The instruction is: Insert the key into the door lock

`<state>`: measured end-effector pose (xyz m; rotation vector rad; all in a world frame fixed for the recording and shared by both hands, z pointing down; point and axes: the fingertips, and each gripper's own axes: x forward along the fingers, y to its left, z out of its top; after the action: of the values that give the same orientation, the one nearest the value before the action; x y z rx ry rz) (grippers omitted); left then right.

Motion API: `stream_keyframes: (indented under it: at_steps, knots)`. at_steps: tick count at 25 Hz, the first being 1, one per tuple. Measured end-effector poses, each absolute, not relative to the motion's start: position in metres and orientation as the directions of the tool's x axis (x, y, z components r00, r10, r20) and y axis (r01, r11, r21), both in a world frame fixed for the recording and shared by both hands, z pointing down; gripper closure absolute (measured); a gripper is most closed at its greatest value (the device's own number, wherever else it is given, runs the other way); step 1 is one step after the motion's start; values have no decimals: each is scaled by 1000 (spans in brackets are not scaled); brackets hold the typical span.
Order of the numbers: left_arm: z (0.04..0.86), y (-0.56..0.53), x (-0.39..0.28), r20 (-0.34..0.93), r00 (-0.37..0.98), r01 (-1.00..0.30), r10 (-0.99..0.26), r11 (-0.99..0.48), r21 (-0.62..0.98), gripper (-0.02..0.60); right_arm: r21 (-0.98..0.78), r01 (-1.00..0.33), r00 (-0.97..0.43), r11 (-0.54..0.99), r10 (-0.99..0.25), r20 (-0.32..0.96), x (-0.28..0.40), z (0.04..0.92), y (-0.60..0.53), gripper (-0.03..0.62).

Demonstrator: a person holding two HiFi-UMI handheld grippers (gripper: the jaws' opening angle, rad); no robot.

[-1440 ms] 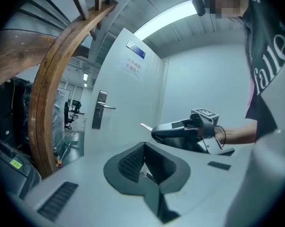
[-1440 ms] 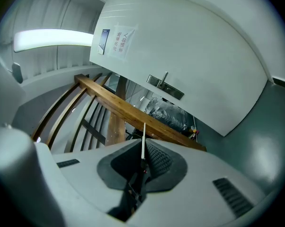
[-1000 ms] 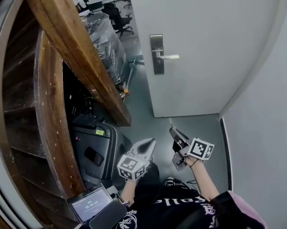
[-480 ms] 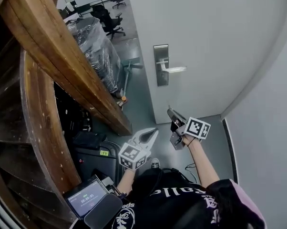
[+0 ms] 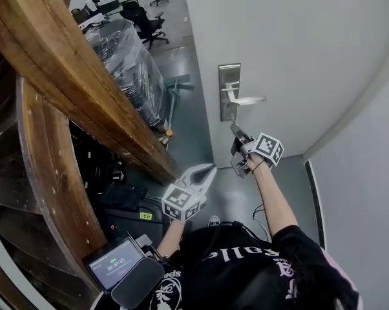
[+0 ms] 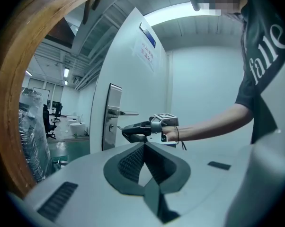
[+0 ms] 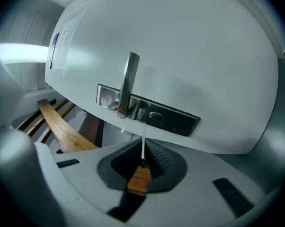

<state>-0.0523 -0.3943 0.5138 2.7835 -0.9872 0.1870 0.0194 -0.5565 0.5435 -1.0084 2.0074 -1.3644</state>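
Note:
A white door (image 5: 291,50) carries a steel lock plate (image 5: 229,90) with a lever handle (image 5: 247,100). My right gripper (image 5: 236,134) is raised just below the plate and is shut on a key. In the right gripper view the key's thin blade (image 7: 143,146) sticks out from the jaws, with its brown head (image 7: 139,179) between the pads. The blade tip ends a little short of the keyhole (image 7: 155,116) in the lock plate (image 7: 180,121). My left gripper (image 5: 205,170) hangs lower at the left, shut and holding nothing. The left gripper view shows the right gripper (image 6: 133,129) next to the plate (image 6: 112,115).
A thick wooden stair beam (image 5: 72,70) slants across the left. Behind it stand a plastic-wrapped stack (image 5: 126,60) and office chairs (image 5: 146,18). A black case (image 5: 126,199) lies on the floor, and a device with a lit screen (image 5: 114,263) is at the lower left. A grey wall (image 5: 369,173) closes the right.
The right gripper with the key has risen from low near the floor to the lock plate. The person has moved closer to the door. The left gripper stayed low.

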Motion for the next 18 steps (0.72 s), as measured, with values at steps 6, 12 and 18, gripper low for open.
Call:
stream_keyframes:
  at_steps: [6,12,18]
  knots:
    - [518,-408,-56,173,763,-645,-623,-750,144,577,-944,-267,-595,194,-803,4,19,548,-585,559]
    - [523,-415,-63,178,751,-659,-635,-738,147,577,-947,-267,-603,178,-797,21,15,549,-603,558]
    - [522,-424,-70,170,735,-678,-656,-719,154,577,-957,-234,-615,172,-789,9,11,555,-604,558]
